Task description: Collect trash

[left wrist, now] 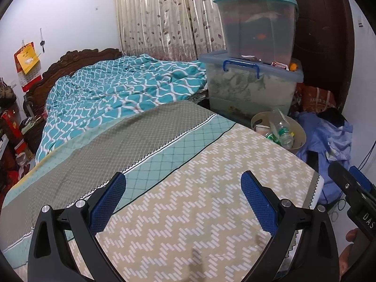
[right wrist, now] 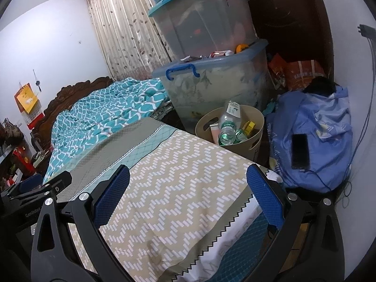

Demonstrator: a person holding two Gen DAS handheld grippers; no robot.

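Hovering over the patterned bedsheet [left wrist: 188, 211], the left gripper [left wrist: 183, 202] and right gripper [right wrist: 188, 199] are both gaping wide with nothing between their blue pads. Off the bed's far corner, at about one o'clock, the beige trash bin [right wrist: 255, 127] is sitting with plastic bottles [right wrist: 227, 127] inside, squeezed between the storage tubs [right wrist: 211, 87] and a blue bag [right wrist: 324, 127].

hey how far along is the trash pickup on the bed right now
Looks nearly done: the bin beside the bed already holds plastic bottles and a small gold box. Nothing is in hand; the left gripper and right gripper are both open and empty. No trash shows on the visible bed.
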